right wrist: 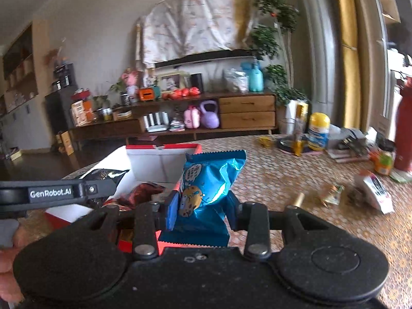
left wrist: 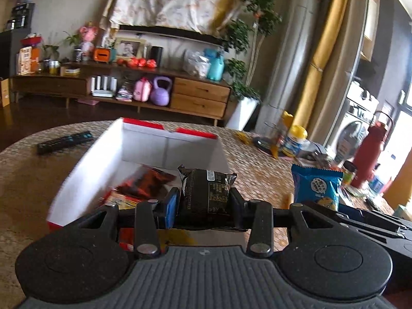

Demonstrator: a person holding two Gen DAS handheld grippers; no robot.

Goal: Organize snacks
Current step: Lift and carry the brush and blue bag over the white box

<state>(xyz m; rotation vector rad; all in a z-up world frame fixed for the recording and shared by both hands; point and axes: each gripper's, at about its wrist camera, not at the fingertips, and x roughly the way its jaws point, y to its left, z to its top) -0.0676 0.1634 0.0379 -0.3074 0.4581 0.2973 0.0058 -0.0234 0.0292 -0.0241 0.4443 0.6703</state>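
My left gripper [left wrist: 204,202] is shut on a black snack packet [left wrist: 206,190], held over the near part of an open white box with red edges [left wrist: 108,164]. Red and orange snack packets [left wrist: 144,182] lie inside the box. My right gripper [right wrist: 203,206] is shut on a blue cookie packet [right wrist: 206,180], raised just right of the box [right wrist: 152,162]. In the left wrist view that blue packet [left wrist: 318,186] shows at the right. In the right wrist view the left gripper's arm [right wrist: 51,193] crosses at the left, with the black packet [right wrist: 105,173] behind it.
On the round patterned table [left wrist: 260,175] lie a black remote [left wrist: 64,141], a yellow-capped bottle [right wrist: 318,131], a red flask [right wrist: 404,128], a white packet [right wrist: 376,193] and small wrappers [right wrist: 332,194]. A wooden sideboard [left wrist: 123,87] stands beyond the table.
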